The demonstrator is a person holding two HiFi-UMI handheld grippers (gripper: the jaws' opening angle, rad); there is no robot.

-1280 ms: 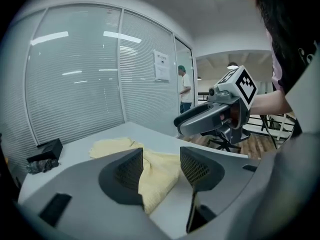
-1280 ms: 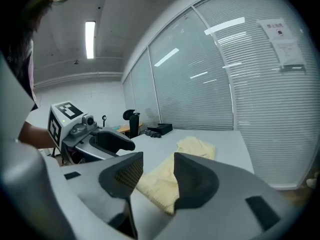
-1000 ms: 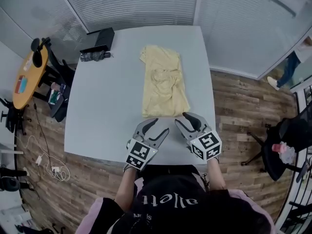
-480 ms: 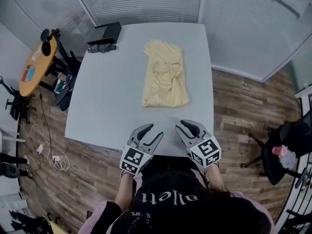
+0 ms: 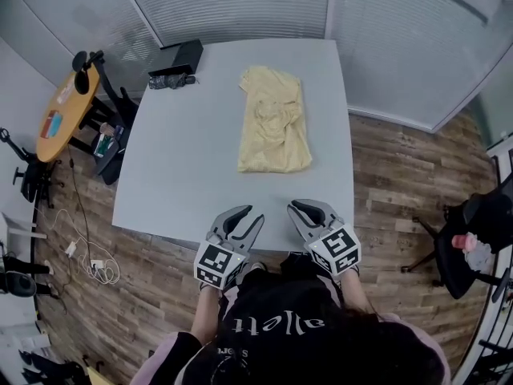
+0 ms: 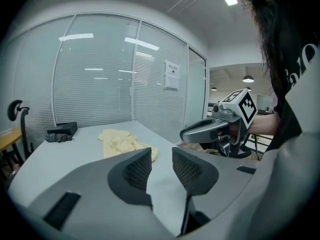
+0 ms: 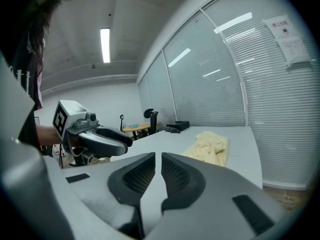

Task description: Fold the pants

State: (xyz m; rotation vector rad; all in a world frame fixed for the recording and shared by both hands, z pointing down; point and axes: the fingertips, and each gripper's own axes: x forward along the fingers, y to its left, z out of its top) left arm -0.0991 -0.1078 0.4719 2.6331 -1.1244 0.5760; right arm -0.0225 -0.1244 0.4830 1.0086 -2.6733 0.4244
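The pale yellow pants (image 5: 274, 123) lie in a long, narrow, rumpled strip on the far right part of the grey table (image 5: 184, 159). Both grippers hang over the table's near edge, well short of the pants. My left gripper (image 5: 244, 215) is closing, with a clear gap and nothing between its pads. My right gripper (image 5: 298, 208) is closing too, down to a thin slit with nothing in it. In the left gripper view the pants (image 6: 125, 141) lie beyond my left gripper (image 6: 161, 156). In the right gripper view the pants (image 7: 207, 146) lie past my right gripper (image 7: 158, 159).
A black box (image 5: 180, 57) and a dark bundle (image 5: 170, 80) sit at the table's far left corner. An orange round table (image 5: 68, 111) and chairs stand left. An office chair (image 5: 473, 231) stands right. Blinded glass walls run behind.
Both grippers have drawn back from the pants' near end to the table's near edge. Their jaws have narrowed, the right more than the left. The pants lie where they were.
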